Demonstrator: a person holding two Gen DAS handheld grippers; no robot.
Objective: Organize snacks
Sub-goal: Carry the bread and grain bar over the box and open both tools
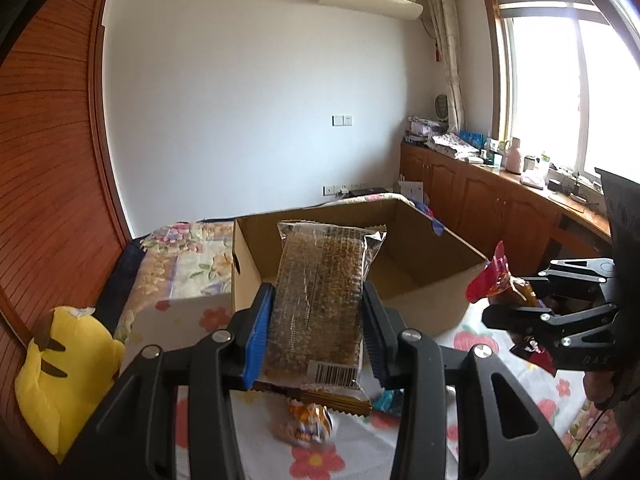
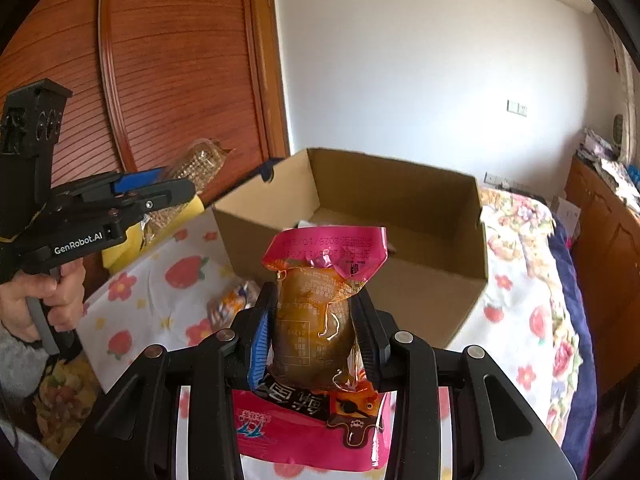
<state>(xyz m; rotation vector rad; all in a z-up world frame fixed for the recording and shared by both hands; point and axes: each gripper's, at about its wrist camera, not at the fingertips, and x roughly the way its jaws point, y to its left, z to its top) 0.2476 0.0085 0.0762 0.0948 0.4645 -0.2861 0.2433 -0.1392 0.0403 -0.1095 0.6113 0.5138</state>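
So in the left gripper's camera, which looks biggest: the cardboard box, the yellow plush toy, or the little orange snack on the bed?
1. Cardboard box
2. Yellow plush toy, though it sits nearer the camera and near the fisheye edge, so its look is unsure
3. Little orange snack, partly hidden, clearly smallest

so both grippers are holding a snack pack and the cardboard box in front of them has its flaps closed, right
Not quite: the cardboard box is open at the top, as the right wrist view shows. The rest holds: the left gripper clamps a clear grain bar pack and the right gripper a pink snack pack.
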